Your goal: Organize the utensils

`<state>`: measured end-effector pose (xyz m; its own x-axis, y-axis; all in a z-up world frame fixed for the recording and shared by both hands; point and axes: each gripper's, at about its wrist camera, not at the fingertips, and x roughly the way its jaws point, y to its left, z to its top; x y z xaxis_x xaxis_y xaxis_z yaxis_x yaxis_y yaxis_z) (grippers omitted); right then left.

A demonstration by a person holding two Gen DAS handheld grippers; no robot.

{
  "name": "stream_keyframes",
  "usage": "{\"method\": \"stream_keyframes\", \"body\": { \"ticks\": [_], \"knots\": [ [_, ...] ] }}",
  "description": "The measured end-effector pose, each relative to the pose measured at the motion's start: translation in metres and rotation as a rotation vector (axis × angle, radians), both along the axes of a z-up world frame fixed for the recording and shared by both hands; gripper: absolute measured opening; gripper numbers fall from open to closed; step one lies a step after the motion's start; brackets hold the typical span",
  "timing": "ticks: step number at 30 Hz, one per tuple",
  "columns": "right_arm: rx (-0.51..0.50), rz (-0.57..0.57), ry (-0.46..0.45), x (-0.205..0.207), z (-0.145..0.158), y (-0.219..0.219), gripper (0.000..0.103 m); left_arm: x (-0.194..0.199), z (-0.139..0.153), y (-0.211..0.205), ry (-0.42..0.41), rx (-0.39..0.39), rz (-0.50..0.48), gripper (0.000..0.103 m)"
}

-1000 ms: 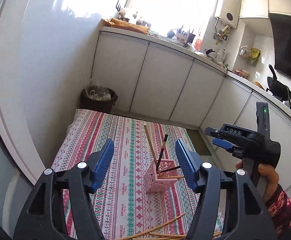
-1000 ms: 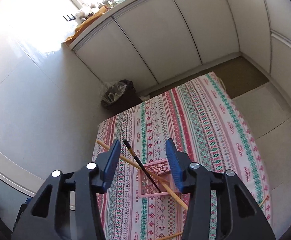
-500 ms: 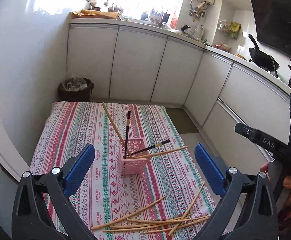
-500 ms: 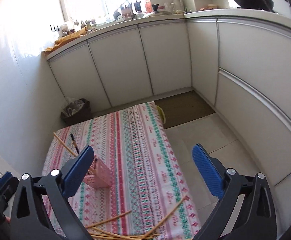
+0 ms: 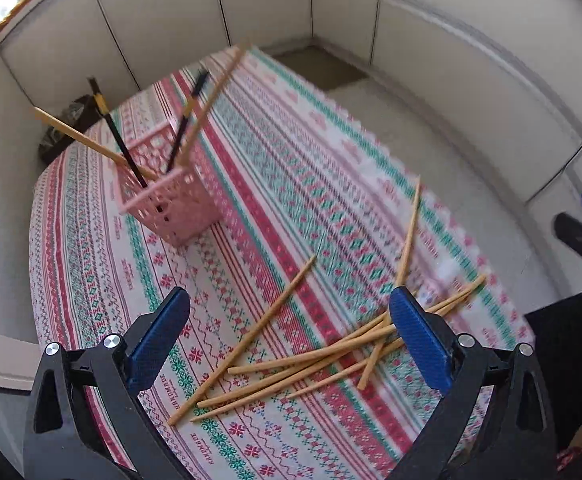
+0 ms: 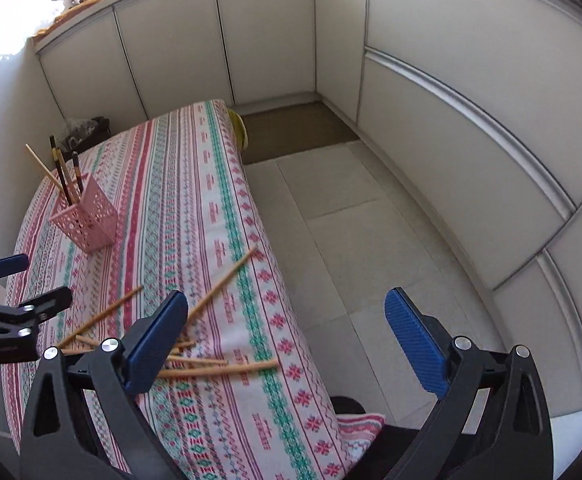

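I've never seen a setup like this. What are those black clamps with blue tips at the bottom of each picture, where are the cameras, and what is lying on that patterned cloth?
There is no robot here: a person holds one clamp-like gripper in each hand, and a wide-angle camera on each looks forward between its two blue fingers. One picture comes from the left gripper, the other from the right gripper. Both have just been opening and stand wide open with nothing held between the fingers. Below them a striped tablecloth covers a table. On it stands a pink holder with a few chopsticks, pale wooden and black, leaning in it. A loose pile of wooden chopsticks lies scattered near the table's edge, waiting to be sorted.
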<state>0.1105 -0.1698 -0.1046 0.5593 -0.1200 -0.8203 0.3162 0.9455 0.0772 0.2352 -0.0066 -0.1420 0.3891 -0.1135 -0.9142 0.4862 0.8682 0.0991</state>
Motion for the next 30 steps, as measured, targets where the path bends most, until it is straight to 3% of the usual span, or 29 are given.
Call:
{"method": "stream_keyframes", "body": {
  "ticks": [6,9,11,12,15,17,18,19,23,27,30],
  "knots": [
    [-0.010,-0.022,0.010,-0.030,-0.008,-0.012,0.096,0.034,-0.059,-0.011,0.133,0.117,-0.051,0.095],
    [-0.023,-0.011,0.022,-0.034,-0.009,-0.014,0.096,0.047,-0.078,-0.014,0.184,0.158,-0.076,0.083],
    [-0.018,-0.013,0.025,-0.033,-0.009,-0.016,0.096,0.054,-0.091,-0.012,0.211,0.187,-0.074,0.067],
    [-0.015,-0.015,0.026,-0.032,-0.009,-0.017,0.096,0.058,-0.096,-0.010,0.227,0.189,-0.070,0.066],
    [-0.011,-0.021,0.034,-0.027,-0.012,-0.018,0.096,0.069,-0.099,0.004,0.269,0.098,-0.046,0.057],
    [-0.001,-0.026,0.046,-0.023,-0.015,-0.019,0.096,0.072,-0.101,0.013,0.287,0.053,-0.046,0.044],
    [0.009,-0.029,0.051,-0.017,-0.015,-0.019,0.096,0.071,-0.100,0.017,0.280,0.046,-0.055,0.037],
    [0.021,-0.033,0.053,-0.013,-0.017,-0.019,0.096,0.070,-0.099,0.021,0.275,0.037,-0.052,0.011],
    [0.080,-0.078,0.108,0.028,-0.031,-0.019,0.096,0.058,-0.091,0.037,0.165,0.036,-0.013,0.008],
    [0.029,-0.159,0.143,0.076,-0.049,-0.015,0.096,0.031,-0.050,0.066,-0.016,-0.038,0.017,0.007],
    [0.048,-0.200,0.196,0.109,-0.065,-0.009,0.096,0.008,-0.015,0.094,-0.123,-0.075,0.048,0.006]
  ]
}}
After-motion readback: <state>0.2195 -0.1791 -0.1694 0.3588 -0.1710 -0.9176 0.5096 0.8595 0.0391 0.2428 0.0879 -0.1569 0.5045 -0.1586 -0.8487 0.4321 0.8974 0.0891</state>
